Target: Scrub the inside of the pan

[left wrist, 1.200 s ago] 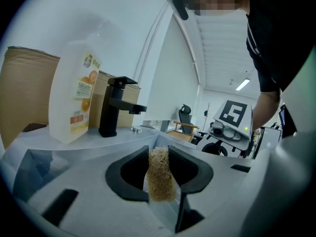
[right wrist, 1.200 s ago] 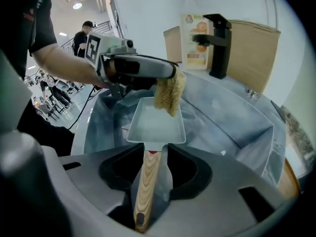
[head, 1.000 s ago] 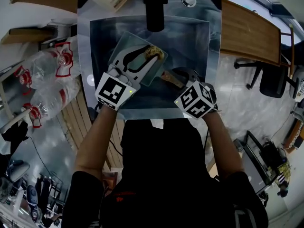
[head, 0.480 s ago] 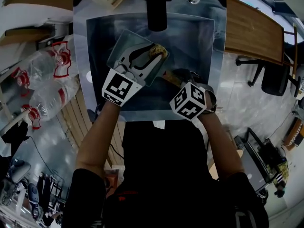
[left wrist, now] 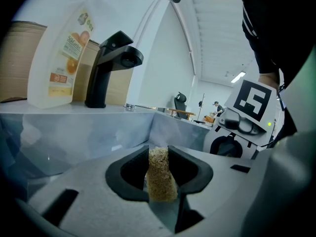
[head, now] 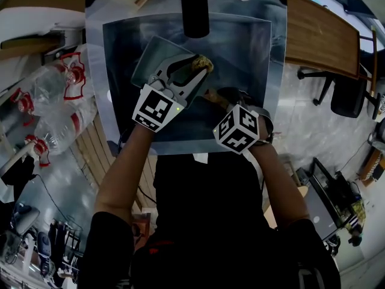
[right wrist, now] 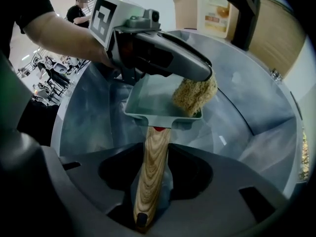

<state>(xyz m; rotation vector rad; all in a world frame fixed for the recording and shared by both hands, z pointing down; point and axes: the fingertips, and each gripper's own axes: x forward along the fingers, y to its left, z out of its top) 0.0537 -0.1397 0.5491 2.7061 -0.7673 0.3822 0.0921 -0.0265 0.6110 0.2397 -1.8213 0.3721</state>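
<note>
Left gripper (left wrist: 158,154): pinching a beige fibrous scrub pad (left wrist: 159,181) and pressing it into the pale green square metal pan (right wrist: 153,100).
Right gripper (right wrist: 155,147): its jaws have just been closing and are clasping the pan's wooden handle (right wrist: 148,186).
Beyond the jaws: a black tap (left wrist: 106,65) and a white soap bottle (left wrist: 59,58) are standing on the steel sink (right wrist: 256,107).

All three views bow outward into black, rounded corners. Above the sink (head: 246,53) the head view is dim and bluish, with a soft sheen on the steel. Beyond the sink's far rim, ceiling light glares white. The left hand-held gripper (left wrist: 159,157) blurs nearest the lens.
</note>
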